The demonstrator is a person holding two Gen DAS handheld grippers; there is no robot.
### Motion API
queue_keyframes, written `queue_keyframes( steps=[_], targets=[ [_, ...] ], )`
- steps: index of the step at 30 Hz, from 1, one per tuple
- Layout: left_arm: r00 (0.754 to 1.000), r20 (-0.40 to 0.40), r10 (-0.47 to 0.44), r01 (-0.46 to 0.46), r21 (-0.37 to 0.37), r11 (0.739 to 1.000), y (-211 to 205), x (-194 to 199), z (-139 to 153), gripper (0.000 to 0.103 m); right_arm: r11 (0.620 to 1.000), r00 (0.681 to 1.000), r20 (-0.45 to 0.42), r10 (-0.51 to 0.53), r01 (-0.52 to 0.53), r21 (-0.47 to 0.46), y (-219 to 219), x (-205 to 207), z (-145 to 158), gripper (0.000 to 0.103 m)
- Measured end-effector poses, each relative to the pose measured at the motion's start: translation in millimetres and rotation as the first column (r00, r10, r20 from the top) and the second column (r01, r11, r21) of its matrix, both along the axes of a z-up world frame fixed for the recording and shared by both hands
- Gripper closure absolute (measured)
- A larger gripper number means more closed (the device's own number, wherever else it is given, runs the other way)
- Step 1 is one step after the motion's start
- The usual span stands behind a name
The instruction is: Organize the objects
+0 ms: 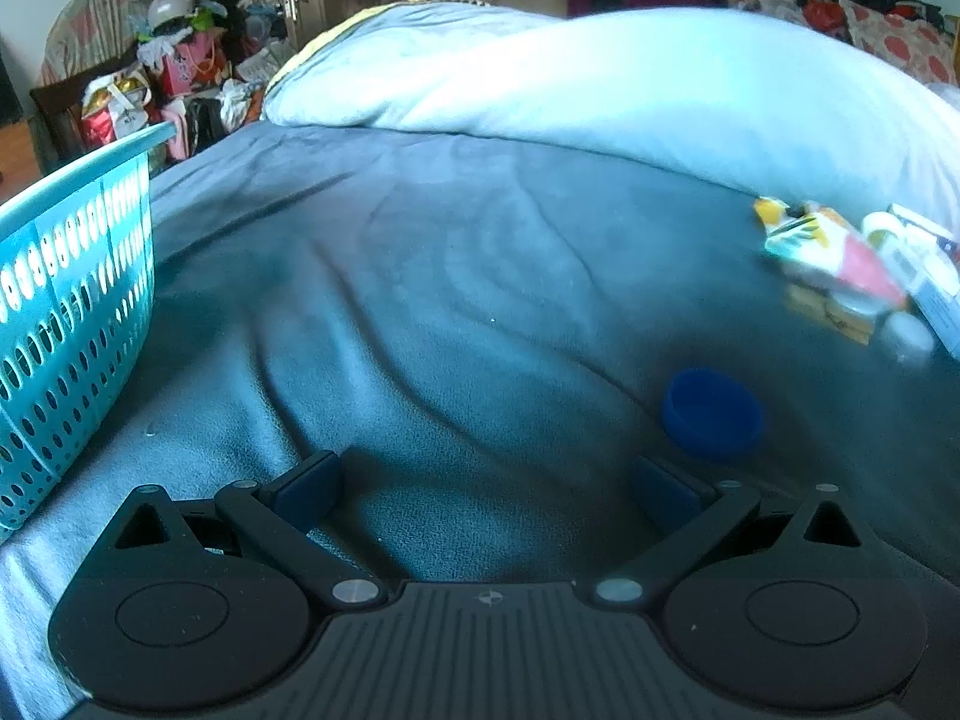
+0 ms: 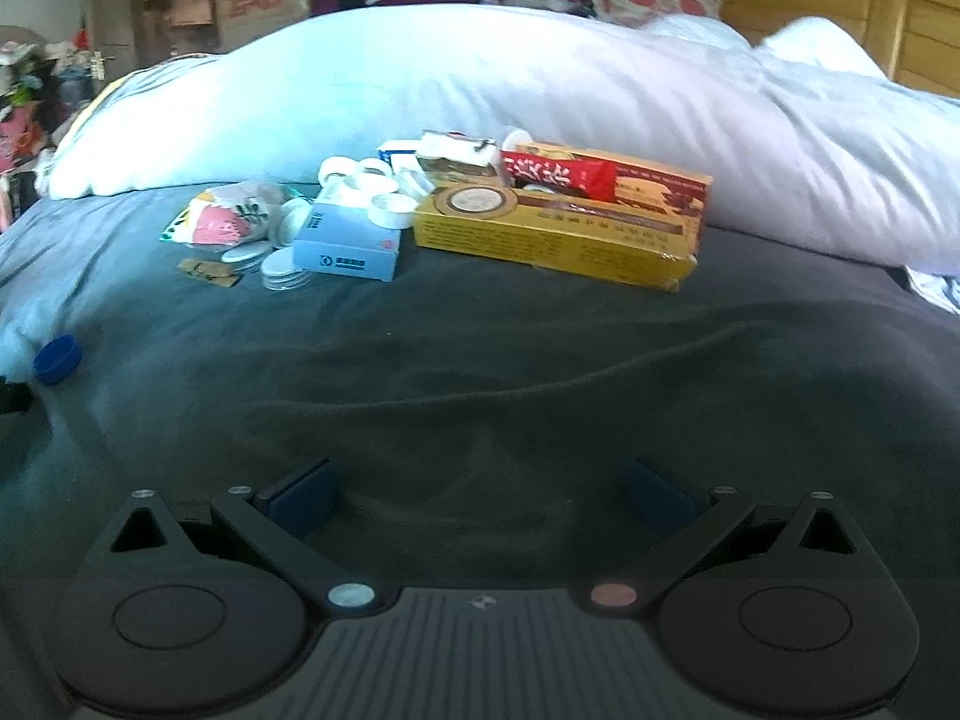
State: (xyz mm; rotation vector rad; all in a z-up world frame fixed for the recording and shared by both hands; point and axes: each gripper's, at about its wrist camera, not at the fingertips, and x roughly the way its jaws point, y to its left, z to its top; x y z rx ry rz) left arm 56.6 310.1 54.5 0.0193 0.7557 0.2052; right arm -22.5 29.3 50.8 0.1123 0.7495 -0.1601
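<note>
A blue bottle cap (image 1: 713, 413) lies on the dark bedsheet just ahead and right of my left gripper (image 1: 486, 489), which stands open and empty. A teal perforated basket (image 1: 72, 276) sits at the left of that view. In the right wrist view a pile of small items rests mid-bed: a yellow box (image 2: 558, 228), a red packet (image 2: 561, 177), a light blue box (image 2: 348, 240), white tape rolls (image 2: 372, 186), a patterned pouch (image 2: 222, 219) and round lids (image 2: 282, 267). The blue bottle cap (image 2: 58, 359) lies far left. My right gripper (image 2: 480, 495) is open, well short of the pile.
A big white duvet (image 2: 540, 90) bulges behind the pile, across the bed. A wooden headboard (image 2: 840, 6) stands at back right. Bags and clothes (image 1: 174, 60) are heaped beside a door at back left. The patterned pouch (image 1: 834, 252) shows blurred at the right edge of the left wrist view.
</note>
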Motion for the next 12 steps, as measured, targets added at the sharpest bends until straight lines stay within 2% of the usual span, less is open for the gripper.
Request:
queue_keyframes(
  steps=[6, 12],
  targets=[
    [1.000, 0.003, 0.000, 0.000, 0.006, 1.000, -2, 0, 0, 0.000, 1.000, 0.997, -0.072, -0.027, 0.027, 0.010, 1, 11, 3, 0.000],
    [1.000, 0.010, 0.000, -0.001, 0.012, 1.000, -4, 0, -1, 0.000, 1.000, 0.998, -0.066, 0.008, -0.007, 0.016, -2, 9, 2, 0.000]
  ],
)
